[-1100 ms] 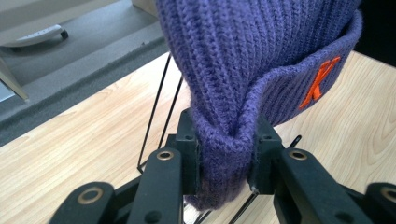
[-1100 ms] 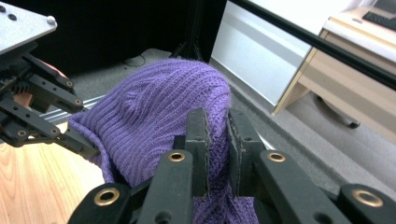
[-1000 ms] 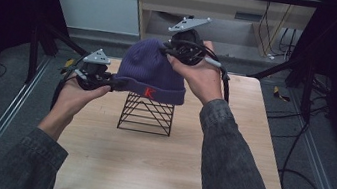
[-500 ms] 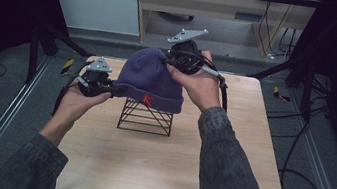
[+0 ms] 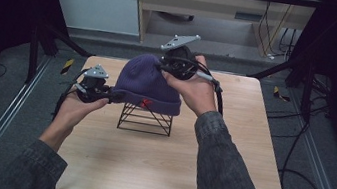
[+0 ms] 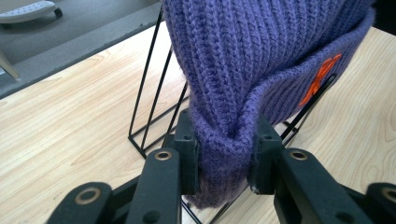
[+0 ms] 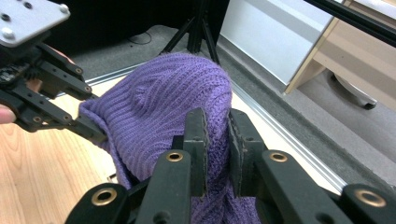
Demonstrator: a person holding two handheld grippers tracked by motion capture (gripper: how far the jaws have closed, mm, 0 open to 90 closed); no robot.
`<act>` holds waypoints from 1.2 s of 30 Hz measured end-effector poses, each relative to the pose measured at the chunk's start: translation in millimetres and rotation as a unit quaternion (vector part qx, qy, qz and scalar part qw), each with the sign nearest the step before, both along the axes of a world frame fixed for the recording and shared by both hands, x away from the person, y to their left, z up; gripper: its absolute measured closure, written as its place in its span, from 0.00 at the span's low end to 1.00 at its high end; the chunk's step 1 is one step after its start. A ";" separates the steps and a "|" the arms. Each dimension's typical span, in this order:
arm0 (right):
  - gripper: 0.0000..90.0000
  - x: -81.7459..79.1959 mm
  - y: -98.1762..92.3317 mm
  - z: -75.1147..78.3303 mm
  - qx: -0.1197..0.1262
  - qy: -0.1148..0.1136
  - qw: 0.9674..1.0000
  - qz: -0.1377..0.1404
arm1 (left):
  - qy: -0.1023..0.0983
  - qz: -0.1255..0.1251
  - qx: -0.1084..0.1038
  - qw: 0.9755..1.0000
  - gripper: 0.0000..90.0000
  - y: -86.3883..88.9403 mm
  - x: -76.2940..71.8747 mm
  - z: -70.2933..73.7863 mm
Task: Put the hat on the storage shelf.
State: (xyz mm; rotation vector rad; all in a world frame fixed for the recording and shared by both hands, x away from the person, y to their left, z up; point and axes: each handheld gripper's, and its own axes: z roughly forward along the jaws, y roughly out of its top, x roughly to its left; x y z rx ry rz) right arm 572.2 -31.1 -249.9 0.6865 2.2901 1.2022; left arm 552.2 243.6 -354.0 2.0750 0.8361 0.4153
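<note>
I count one purple knit beanie [image 5: 148, 84], one black wire stand [image 5: 145, 120] and two grippers. The left gripper [image 6: 223, 161] is clenched on the folded cuff at one side; the right gripper [image 7: 216, 149] pinches a fold of knit on the opposite side. The hat sits draped over the stand on the wooden table [image 5: 224, 179], hiding the stand's top. It is ribbed, with a small orange mark [image 6: 322, 77] on the cuff.
</note>
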 end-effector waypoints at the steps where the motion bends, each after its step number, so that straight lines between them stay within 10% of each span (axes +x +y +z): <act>1: 0.88 -1.0 1.8 -0.7 -0.004 0.001 1.000 0.002 | 0.001 0.001 0.000 1.000 0.77 0.4 0.0 -0.8; 36: 0.87 -13.3 6.7 -23.0 -0.023 0.021 0.999 0.024 | 0.013 0.007 0.002 1.000 0.75 6.8 -3.7 -27.7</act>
